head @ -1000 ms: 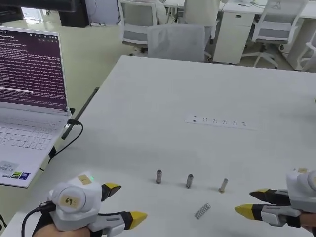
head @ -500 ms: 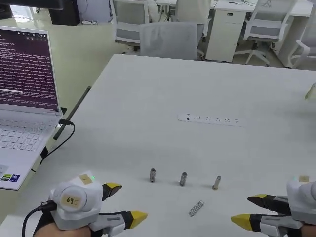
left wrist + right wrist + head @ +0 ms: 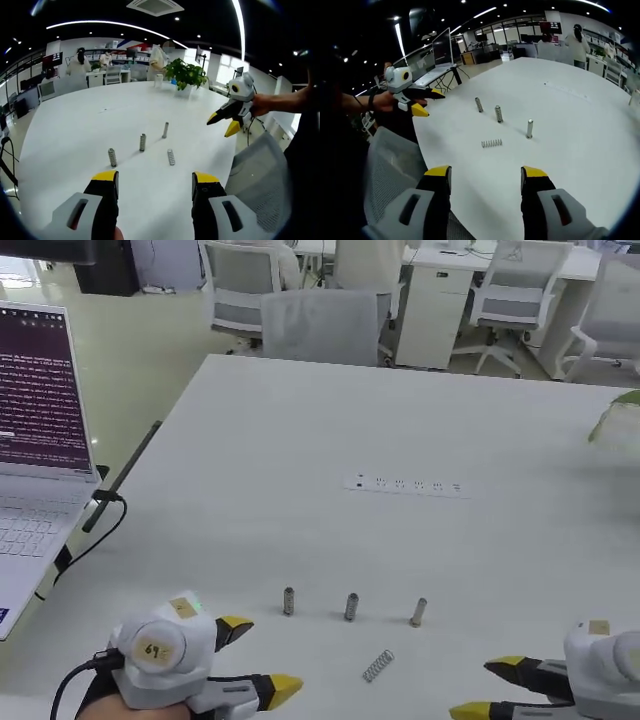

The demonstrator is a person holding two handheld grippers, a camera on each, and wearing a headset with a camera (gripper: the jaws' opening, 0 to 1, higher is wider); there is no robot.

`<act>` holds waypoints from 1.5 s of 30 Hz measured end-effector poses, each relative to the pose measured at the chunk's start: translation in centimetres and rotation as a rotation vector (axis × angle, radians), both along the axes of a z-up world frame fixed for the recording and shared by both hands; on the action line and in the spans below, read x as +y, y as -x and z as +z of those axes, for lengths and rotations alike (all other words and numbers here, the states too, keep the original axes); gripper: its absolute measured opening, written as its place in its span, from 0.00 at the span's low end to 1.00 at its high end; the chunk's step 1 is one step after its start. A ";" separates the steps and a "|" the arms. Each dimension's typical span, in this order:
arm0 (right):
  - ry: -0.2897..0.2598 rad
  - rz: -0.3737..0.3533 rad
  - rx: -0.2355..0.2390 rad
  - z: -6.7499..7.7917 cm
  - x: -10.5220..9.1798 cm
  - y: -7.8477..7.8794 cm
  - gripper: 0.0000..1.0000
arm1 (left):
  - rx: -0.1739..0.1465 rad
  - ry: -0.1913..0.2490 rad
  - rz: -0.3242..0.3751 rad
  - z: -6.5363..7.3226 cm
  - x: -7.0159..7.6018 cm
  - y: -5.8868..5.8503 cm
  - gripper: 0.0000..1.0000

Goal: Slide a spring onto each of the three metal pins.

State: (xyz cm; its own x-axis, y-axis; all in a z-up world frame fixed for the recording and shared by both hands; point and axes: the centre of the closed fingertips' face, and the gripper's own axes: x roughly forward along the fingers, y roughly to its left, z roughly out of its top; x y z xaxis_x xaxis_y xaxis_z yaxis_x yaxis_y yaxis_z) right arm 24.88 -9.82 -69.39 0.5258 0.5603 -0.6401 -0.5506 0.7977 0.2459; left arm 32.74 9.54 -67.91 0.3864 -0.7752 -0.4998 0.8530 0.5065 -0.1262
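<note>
Power strip (image 3: 405,484) beyond pins (image 3: 351,606), laptop (image 3: 35,400) aside

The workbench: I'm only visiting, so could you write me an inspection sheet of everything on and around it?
Surface: white table, socket strip set into it.
Job's things: upright in a row, left pin and middle pin wear springs; right pin is bare; loose spring lies in front of them.
Clutter: open laptop; black rod.
Grippers: left gripper and right gripper are open and empty, near the table's front edge.
Cables: black cable beside the laptop.
Surroundings: office chair, desk, plant.
</note>
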 end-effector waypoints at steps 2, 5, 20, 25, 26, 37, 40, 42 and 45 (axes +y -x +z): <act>-0.002 -0.005 0.001 0.0 -0.1 0.3 0.54 | 0.001 0.000 -0.011 -0.1 -0.6 0.0 0.54; -0.004 -0.011 0.000 0.1 -0.3 0.5 0.54 | 0.003 0.004 -0.027 0.0 -1.5 0.0 0.54; -0.008 -0.015 -0.003 0.2 -0.4 1.0 0.54 | 0.005 0.006 -0.073 -0.4 -4.1 0.0 0.52; -0.007 -0.013 0.002 0.2 -0.2 1.3 0.54 | 0.014 -0.005 -0.096 -1.1 -5.1 0.1 0.52; -0.007 -0.013 0.003 0.2 -0.3 1.4 0.54 | 0.015 -0.005 -0.098 -1.2 -5.3 0.0 0.52; -0.002 -0.023 0.004 0.3 -0.6 2.1 0.54 | 0.037 -0.021 -0.139 -2.8 -7.8 0.2 0.48; -0.003 -0.024 -0.003 0.5 -0.6 2.2 0.54 | 0.043 -0.030 -0.144 -3.2 -8.2 0.2 0.47; -0.002 -0.026 -0.005 0.6 -0.6 2.2 0.54 | 0.051 -0.029 -0.143 -3.5 -8.5 0.1 0.46; -0.001 -0.027 -0.007 0.6 -0.6 2.2 0.54 | 0.082 -0.017 -0.129 -4.2 -8.9 -0.1 0.44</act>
